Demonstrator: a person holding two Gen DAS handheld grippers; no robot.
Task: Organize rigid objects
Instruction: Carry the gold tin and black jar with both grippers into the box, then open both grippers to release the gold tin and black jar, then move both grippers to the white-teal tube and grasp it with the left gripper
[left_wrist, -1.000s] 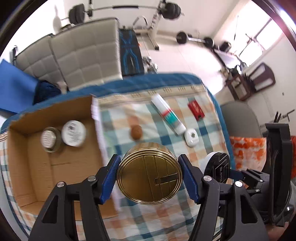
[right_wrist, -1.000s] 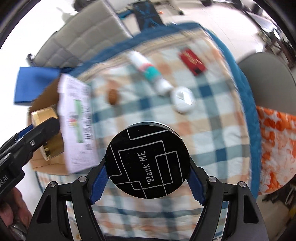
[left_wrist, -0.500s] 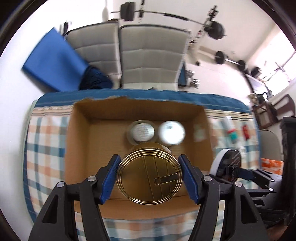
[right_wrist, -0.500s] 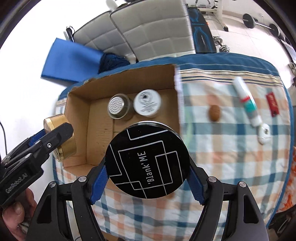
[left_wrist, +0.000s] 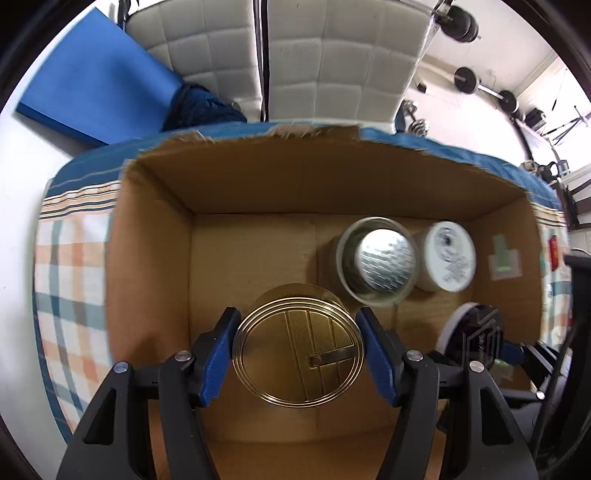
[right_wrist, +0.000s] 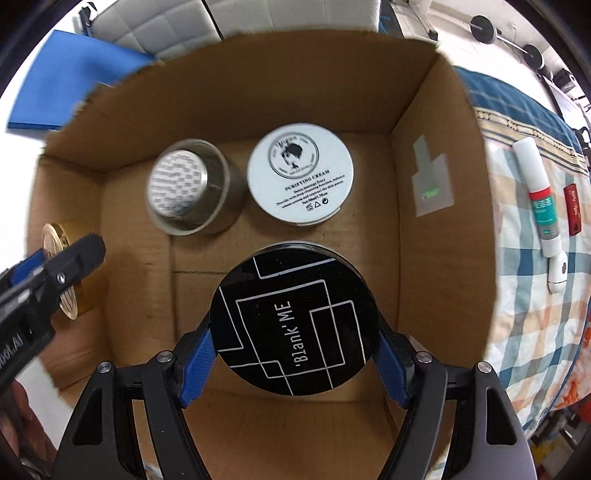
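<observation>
My left gripper (left_wrist: 298, 350) is shut on a round gold tin (left_wrist: 298, 347) and holds it inside the open cardboard box (left_wrist: 332, 184), over the floor's left-middle. My right gripper (right_wrist: 293, 332) is shut on a round black tin (right_wrist: 293, 321) marked 'Blank' ME, held over the box (right_wrist: 436, 221) floor in front of the two jars. A silver-lidded glass jar (right_wrist: 188, 192) and a white cream jar (right_wrist: 300, 179) stand at the back of the box. The gold tin (right_wrist: 74, 273) also shows at the left of the right wrist view, and the black tin (left_wrist: 476, 339) at the right of the left wrist view.
The box sits on a checked tablecloth (right_wrist: 532, 332). Right of the box lie a white tube (right_wrist: 541, 210) and a small red pack (right_wrist: 572, 214). Grey padded chairs (left_wrist: 332, 55) and a blue pad (left_wrist: 92, 85) stand behind the table.
Both grippers have moved left from over the tablecloth to the box and down into it, each still holding its tin.
</observation>
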